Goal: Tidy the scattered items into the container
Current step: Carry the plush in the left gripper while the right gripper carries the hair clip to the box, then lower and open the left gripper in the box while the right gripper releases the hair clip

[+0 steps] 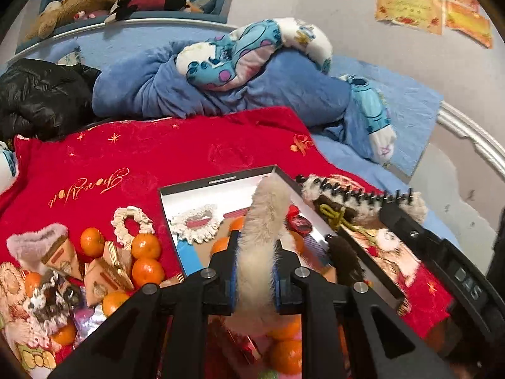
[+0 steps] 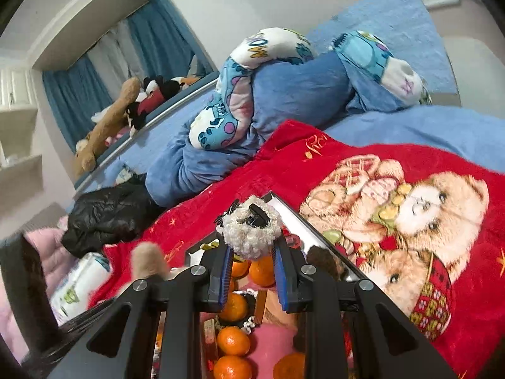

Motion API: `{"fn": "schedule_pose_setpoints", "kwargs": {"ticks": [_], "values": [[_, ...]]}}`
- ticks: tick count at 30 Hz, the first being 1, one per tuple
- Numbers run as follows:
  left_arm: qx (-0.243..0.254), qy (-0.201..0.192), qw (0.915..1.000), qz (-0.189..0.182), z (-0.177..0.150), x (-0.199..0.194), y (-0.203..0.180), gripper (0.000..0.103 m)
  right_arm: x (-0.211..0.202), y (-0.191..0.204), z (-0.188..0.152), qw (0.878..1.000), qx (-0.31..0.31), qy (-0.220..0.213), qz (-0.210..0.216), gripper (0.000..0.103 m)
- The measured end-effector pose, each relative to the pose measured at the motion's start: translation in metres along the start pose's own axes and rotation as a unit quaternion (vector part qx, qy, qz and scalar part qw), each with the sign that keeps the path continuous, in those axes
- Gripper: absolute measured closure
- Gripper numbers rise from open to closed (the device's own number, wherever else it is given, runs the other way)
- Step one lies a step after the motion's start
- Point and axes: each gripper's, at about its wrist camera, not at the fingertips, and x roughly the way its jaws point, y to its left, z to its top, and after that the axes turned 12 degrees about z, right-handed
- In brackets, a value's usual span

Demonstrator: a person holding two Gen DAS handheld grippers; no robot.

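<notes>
Black-rimmed box [image 1: 221, 180] holds tangerines [image 1: 220, 244]; left hand-held gripper [image 1: 255, 271] pinches a fluffy strip [image 1: 266, 214], right [image 2: 251, 271] a fuzzy clip [image 2: 251, 230].

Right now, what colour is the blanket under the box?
Red blanket, printed with teddy bears and gold stars; right wrist view shows it best.

Two close wrist views above the shared box [image 1: 221, 186], bedward

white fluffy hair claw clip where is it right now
In the right wrist view the fluffy hair claw clip sits clamped at the tips of the right gripper, held above the box of mandarins on the red blanket.
</notes>
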Motion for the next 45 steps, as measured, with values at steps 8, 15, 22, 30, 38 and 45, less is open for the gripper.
{"fn": "schedule_pose_setpoints", "kwargs": {"ticks": [8, 15, 22, 30, 38, 45], "values": [[0.011, 0.006, 0.9999, 0.008, 0.007, 0.033, -0.013, 0.086, 0.020, -0.023, 0.002, 1.000, 0.021, 0.015, -0.005, 0.080], [0.034, 0.000, 0.9994, -0.005, 0.005, 0.054, -0.028, 0.086, 0.027, -0.033, -0.001, 0.999, 0.042, 0.017, -0.026, 0.080], [0.042, 0.021, 0.9988, -0.009, -0.001, 0.063, -0.027, 0.084, 0.045, -0.022, -0.011, 0.997, -0.003, 0.053, -0.050, 0.080], [0.048, 0.019, 0.9986, -0.016, -0.004, 0.066, -0.027, 0.083, 0.057, -0.038, -0.025, 0.990, 0.028, 0.129, -0.050, 0.080], [0.059, 0.018, 0.9980, -0.011, -0.009, 0.066, -0.028, 0.078, 0.057, -0.041, -0.032, 0.988, 0.025, 0.142, -0.052, 0.081], [0.068, 0.024, 0.9974, 0.007, -0.011, 0.068, -0.029, 0.057, 0.057, -0.032, -0.034, 0.986, 0.006, 0.157, -0.060, 0.079]]}}
